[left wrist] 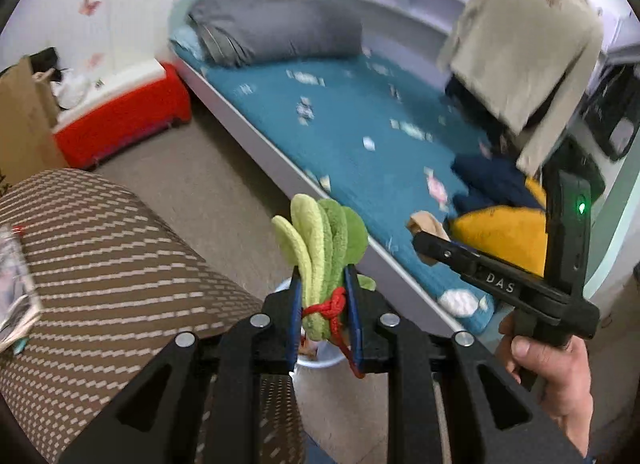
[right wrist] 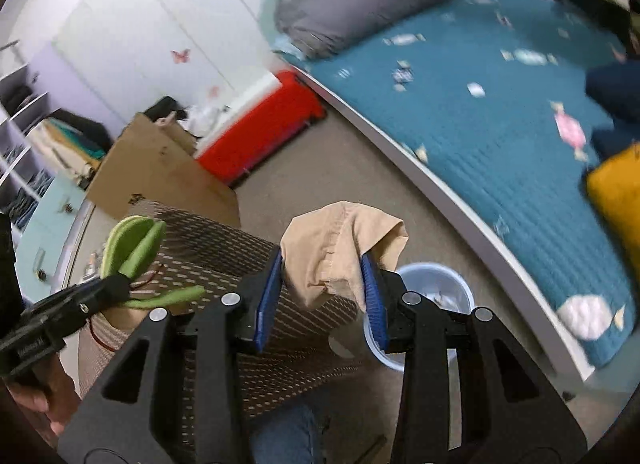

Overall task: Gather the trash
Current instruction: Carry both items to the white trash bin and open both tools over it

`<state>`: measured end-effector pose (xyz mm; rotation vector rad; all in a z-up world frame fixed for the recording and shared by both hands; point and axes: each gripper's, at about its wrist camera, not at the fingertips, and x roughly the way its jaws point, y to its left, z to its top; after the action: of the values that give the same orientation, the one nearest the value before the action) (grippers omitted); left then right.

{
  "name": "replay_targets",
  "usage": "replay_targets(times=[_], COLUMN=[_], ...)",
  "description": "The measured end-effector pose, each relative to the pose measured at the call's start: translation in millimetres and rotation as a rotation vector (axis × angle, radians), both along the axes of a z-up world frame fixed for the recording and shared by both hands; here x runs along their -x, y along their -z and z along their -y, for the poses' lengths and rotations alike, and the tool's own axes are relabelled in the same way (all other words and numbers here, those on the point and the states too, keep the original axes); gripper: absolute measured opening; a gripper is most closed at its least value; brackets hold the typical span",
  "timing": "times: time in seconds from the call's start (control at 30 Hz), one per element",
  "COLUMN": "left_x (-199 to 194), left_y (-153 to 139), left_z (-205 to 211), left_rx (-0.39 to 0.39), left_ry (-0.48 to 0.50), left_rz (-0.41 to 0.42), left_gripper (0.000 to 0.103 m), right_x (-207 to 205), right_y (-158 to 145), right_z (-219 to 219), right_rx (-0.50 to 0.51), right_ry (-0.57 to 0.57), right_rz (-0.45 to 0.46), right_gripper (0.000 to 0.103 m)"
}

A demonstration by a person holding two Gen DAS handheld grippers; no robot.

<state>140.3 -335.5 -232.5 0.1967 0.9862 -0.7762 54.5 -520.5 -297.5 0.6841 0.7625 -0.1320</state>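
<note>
My left gripper [left wrist: 323,284] is shut on a green plush bundle [left wrist: 320,242] tied with red cord, held above a pale blue trash bin [left wrist: 320,360] on the floor. The bundle also shows in the right wrist view [right wrist: 134,248]. My right gripper [right wrist: 324,268] is shut on a crumpled beige cloth [right wrist: 340,242], held over the floor just left of the bin [right wrist: 434,284], which holds some scraps. The right gripper appears in the left wrist view [left wrist: 424,240] with the beige cloth [left wrist: 426,224] at its tip, near the bed edge.
A bed with a teal cover [left wrist: 360,128] and grey pillow [left wrist: 276,28] runs along the right. A brown striped seat [left wrist: 100,256] is on the left. A red box [left wrist: 124,120] and cardboard box [right wrist: 156,172] stand by the wall. Carpeted floor [left wrist: 208,180] lies between.
</note>
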Motion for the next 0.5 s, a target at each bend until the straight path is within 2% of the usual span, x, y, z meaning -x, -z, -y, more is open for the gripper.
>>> replay_targets(times=[0.17, 0.43, 0.5], left_x=[-13, -28, -31], left_y=[40, 82, 91], left_z=[43, 79, 86], left_rx=[-0.083, -0.177, -0.201], left_ry=[0.045, 0.088, 0.097], left_rz=[-0.068, -0.121, -0.138], left_gripper=[0.019, 0.019, 0.022], right_x=[-4, -20, -24], right_y=[38, 75, 81], right_z=[19, 40, 43], right_rx=[-0.064, -0.125, -0.139], right_ry=[0.025, 0.041, 0.045], right_rz=[-0.065, -0.122, -0.133], right_gripper=[0.038, 0.040, 0.042])
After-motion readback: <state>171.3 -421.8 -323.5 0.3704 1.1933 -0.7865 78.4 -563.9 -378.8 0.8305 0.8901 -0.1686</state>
